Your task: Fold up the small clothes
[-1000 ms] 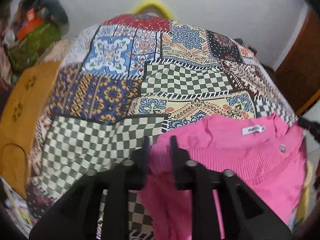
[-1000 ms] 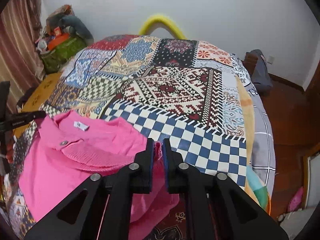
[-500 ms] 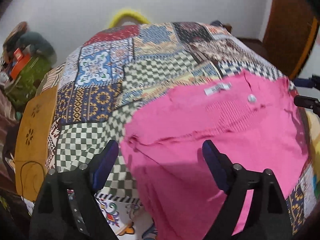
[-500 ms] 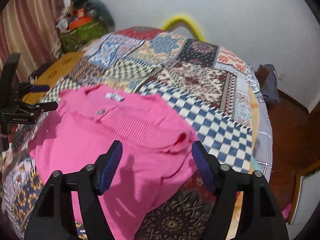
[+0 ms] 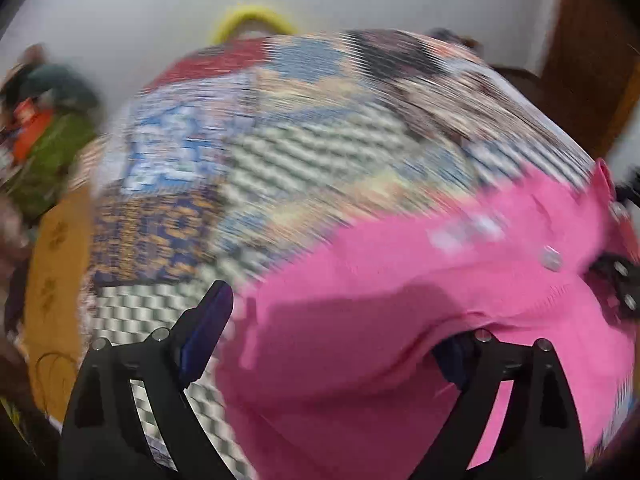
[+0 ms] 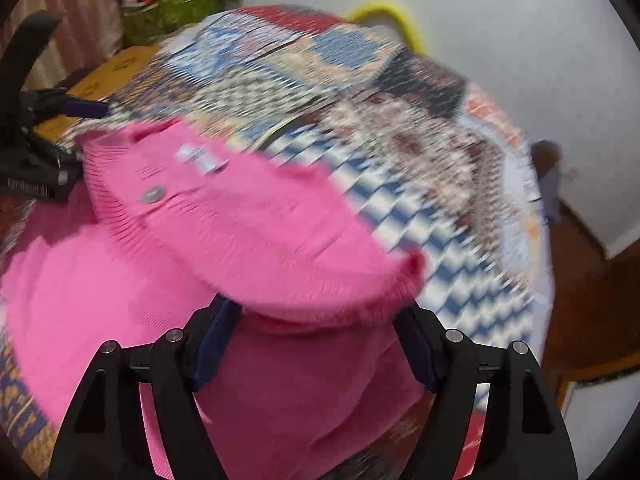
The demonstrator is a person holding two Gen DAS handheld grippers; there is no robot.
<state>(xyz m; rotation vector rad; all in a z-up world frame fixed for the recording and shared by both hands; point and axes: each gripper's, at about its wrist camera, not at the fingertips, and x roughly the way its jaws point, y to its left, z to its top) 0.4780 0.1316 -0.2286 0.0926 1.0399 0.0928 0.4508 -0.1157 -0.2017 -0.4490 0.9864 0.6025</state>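
Currently your left gripper [image 5: 332, 344] and right gripper [image 6: 316, 340] have just been opening, jaws apart; one pink sweater [image 6: 248, 232] lies, apparently released, at the patchwork bedspread's [image 5: 280, 152] near edge.

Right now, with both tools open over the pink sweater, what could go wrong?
1. Sweater bulges up between the right tool fingers; it may snag when pulling away.
2. A fold hides the left tool's one finger; same risk.
3. The top fold looks loose and may slip open.
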